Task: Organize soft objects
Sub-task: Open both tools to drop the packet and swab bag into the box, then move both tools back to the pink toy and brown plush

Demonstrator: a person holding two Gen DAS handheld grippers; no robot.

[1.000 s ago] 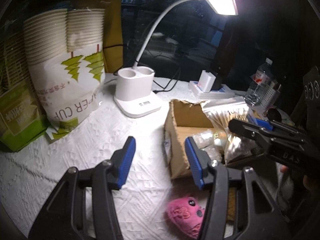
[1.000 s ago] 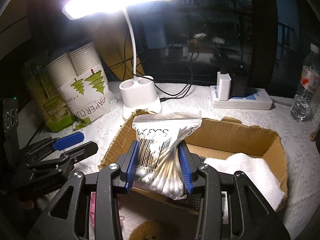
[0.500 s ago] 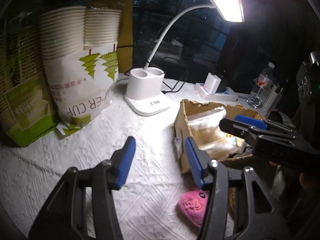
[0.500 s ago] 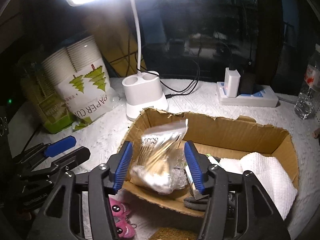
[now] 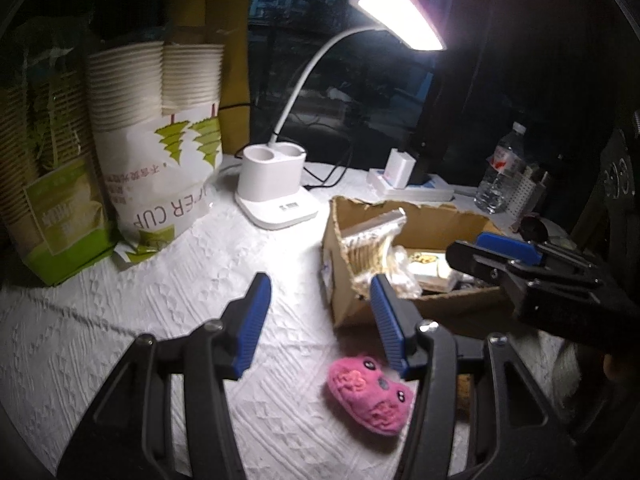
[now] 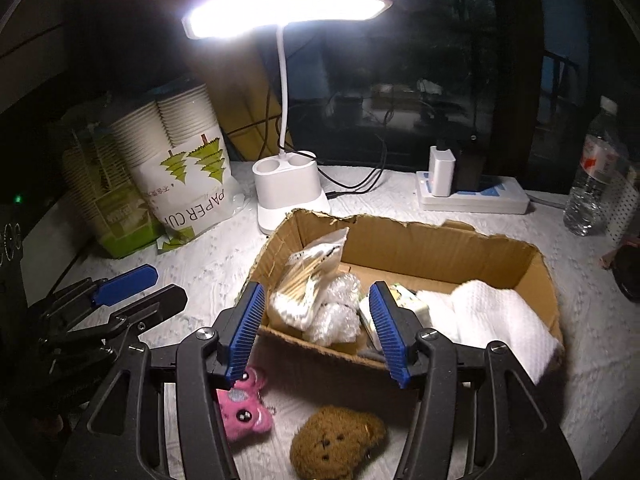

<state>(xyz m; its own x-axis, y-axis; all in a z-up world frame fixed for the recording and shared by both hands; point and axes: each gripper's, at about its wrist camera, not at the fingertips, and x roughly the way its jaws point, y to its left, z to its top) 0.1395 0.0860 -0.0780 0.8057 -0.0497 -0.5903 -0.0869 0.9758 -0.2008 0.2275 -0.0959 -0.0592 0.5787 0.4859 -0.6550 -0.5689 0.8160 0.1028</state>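
**Swab bag dropped, right gripper pulled back empty**

Released since a second ago: my right gripper had the cotton swab bag clamped; now its jaws stand wide, holding nothing, backed off over the near wall of the cardboard box. Bag leans in the box's left corner just ahead of the pads, beside a white folded cloth. Left gripper also wide and empty, hovering off to the left.

Below the right gripper, outside the box: pink plush and brown bear plush, both not yet boxed, probably next picks.

Surface is a white textured cloth. Beyond: desk lamp, paper cup pack, power strip, water bottle. Dark window behind.
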